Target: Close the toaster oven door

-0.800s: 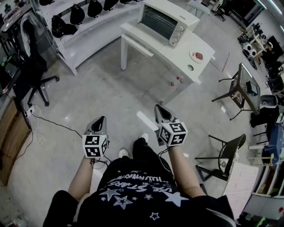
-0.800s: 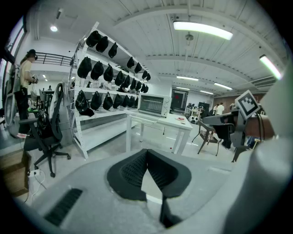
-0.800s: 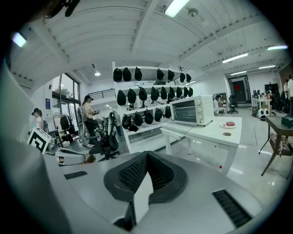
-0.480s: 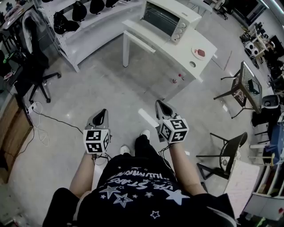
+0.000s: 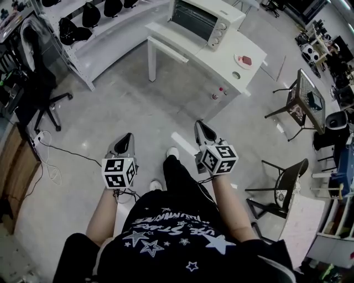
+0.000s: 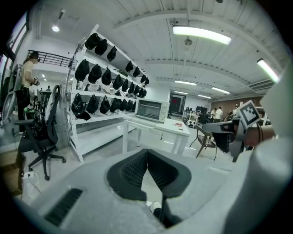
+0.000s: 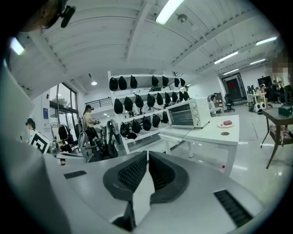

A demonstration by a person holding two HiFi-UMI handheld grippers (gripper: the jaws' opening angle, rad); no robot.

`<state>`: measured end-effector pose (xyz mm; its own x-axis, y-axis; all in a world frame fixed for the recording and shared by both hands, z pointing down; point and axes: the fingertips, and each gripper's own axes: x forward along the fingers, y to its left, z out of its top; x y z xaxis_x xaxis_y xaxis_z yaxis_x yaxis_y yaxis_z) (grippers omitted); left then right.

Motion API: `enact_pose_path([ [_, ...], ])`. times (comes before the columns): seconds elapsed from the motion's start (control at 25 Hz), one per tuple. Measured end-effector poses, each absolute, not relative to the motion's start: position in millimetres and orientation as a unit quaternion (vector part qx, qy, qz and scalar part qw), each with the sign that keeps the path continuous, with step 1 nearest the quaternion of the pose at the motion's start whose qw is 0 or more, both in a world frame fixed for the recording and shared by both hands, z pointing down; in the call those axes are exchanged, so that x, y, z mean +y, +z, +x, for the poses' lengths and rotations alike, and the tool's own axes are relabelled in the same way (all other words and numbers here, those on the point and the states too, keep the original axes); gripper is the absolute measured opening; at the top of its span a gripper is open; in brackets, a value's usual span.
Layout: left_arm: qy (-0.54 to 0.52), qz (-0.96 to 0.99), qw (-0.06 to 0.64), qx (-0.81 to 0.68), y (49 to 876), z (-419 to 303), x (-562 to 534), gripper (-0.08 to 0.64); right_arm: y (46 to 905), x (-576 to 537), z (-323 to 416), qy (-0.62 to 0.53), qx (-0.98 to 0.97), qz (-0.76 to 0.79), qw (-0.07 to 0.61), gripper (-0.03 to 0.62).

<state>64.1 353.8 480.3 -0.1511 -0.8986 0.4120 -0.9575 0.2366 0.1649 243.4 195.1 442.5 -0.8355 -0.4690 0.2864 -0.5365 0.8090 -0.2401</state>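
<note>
Head view
left gripper (image 5: 129, 136): jaws together and empty, tip over bare floor (image 5: 127, 105).
right gripper (image 5: 198, 125): jaws together and empty, at 3 o'clock of the left one, apart from it.
oven (image 5: 202, 19): at 12 o'clock from the grippers, well apart from both. It stands on the far end of the table (image 5: 221, 52) with its dark glass front toward the rack.
plate (image 5: 243, 59): on the table at 4 o'clock of the oven, holding one small red item.
disc (image 5: 237, 75): small and round, just beside the plate at 6 o'clock, near the table edge. Whether it holds anything cannot be told.
rack (image 5: 105, 41): at 10 o'clock, with black bags (image 5: 88, 15) along its shelf.

Left gripper view
left gripper (image 6: 147, 151): ribbed pads meet at the tip, with nothing between them.
oven (image 6: 150, 109): at 12 o'clock, far off, on the table (image 6: 171, 128). Whether its door is fully shut cannot be told.
rack (image 6: 78, 114): at 10 o'clock, its upper shelves filled with bags (image 6: 94, 73).
right gripper (image 6: 249, 114): its marker cube shows at 3 o'clock.

Right gripper view
right gripper (image 7: 147, 154): pads pressed together, empty.
oven (image 7: 188, 113): at 1 o'clock on the table (image 7: 206, 135). Its glass front is upright, and what is inside cannot be told.
plate (image 7: 226, 124): at 3 o'clock of the oven, carrying the red item.
disc (image 7: 225, 134): just below the plate.
rack (image 7: 137, 109): at 12 o'clock, with rows of bags (image 7: 132, 103).
</note>
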Motion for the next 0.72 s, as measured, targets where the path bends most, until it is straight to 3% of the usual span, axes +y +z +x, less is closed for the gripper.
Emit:
enact_pose_path([
  [0.12,0.071,0.613,0.218,-0.756,483.6,60.8,335.9,0.02,454.8,172.5,226.8,0.167,-0.948,0.247,0.11,0.136],
  [0.32,0.076,0.595,0.23,-0.766,491.5,34.4,300.0,0.02,477.2,119.1,186.9,0.163,-0.949,0.237,0.125,0.249],
  [0.72,0.111,0.57,0.236,-0.779,489.2,-26.2,191.1,0.021,506.7,-2.7,118.2,0.177,-0.948,0.223,0.14,0.275],
])
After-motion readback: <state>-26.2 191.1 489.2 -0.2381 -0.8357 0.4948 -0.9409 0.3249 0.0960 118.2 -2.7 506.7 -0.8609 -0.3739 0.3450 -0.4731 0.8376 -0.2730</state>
